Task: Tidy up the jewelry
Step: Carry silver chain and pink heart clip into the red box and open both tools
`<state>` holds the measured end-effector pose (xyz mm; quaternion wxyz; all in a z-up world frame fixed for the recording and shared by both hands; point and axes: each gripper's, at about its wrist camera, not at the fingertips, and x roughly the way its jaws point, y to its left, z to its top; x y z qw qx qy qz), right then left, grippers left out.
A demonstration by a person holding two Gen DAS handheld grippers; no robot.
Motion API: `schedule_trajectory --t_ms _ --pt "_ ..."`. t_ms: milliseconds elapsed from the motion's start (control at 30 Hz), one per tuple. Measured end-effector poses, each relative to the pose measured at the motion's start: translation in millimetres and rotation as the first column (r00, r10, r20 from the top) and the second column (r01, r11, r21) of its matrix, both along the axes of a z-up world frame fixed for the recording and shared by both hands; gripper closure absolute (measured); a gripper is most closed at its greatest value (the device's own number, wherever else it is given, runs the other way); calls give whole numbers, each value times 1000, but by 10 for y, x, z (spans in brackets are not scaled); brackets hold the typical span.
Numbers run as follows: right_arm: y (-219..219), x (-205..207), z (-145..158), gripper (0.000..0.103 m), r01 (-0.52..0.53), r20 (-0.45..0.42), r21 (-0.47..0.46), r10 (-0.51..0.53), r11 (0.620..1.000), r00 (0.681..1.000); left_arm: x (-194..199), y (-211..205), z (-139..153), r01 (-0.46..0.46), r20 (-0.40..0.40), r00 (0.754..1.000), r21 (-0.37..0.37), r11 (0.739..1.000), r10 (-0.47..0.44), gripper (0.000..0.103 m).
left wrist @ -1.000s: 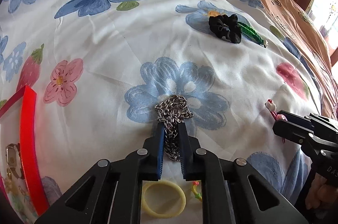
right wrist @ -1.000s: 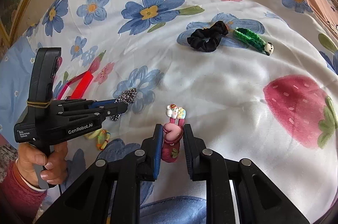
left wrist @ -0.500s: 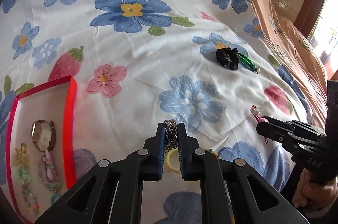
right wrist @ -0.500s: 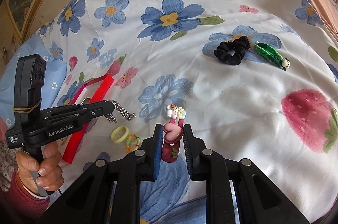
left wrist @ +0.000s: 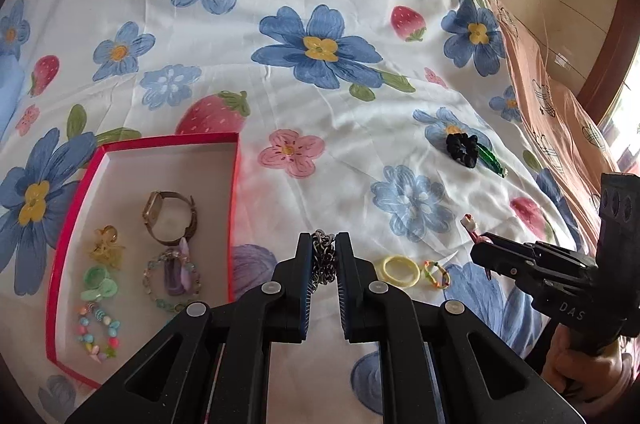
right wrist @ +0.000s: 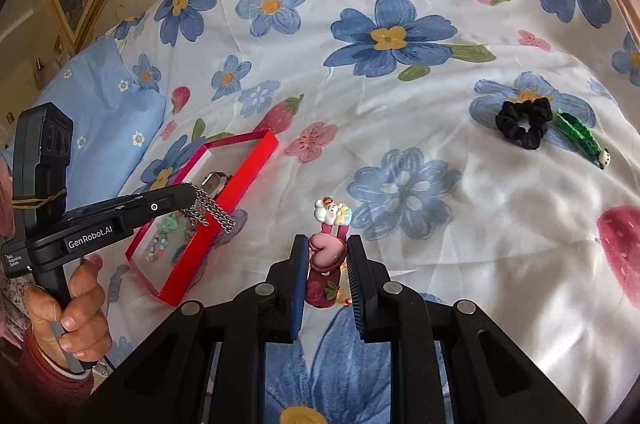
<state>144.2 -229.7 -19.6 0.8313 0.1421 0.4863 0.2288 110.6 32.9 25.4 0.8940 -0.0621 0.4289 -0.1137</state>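
Lifted off the bed since before: silver chain [left wrist: 323,256] pinched in left hand-held gripper [left wrist: 324,264], near red tray [left wrist: 234,208]; hair clip [right wrist: 329,256] clamped in right hand-held gripper [right wrist: 328,264]. Left out: scrunchie [right wrist: 522,124], yellow ring [left wrist: 400,270].

Your left hand-held gripper [left wrist: 325,256] now carries the silver chain [left wrist: 323,258] clear of the bed [left wrist: 280,112]; a second ago the chain lay heaped on the blue flower print. In the left wrist view the red box [left wrist: 234,208], then only a sliver at 9 o'clock, now shows whole at about 8 o'clock, with the watch [left wrist: 168,220] and beads inside. The yellow ring [left wrist: 400,270] sits at 4 o'clock rather than under the fingers. In the right wrist view your right hand-held gripper [right wrist: 328,256] has risen with the pink clip [right wrist: 325,264], and the chain hangs over the box's edge.
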Motion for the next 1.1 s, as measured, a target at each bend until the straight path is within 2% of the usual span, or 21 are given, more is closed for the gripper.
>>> schedule_trajectory --t_ms 567,1100 --pt "969 -31 87 84 -203 11 53 202 978 979 -543 810 176 -158 24 987 -31 987 159 93" --pt "1642 -74 31 84 -332 -4 73 333 940 943 -778 1342 25 -284 -25 959 -62 957 283 93"
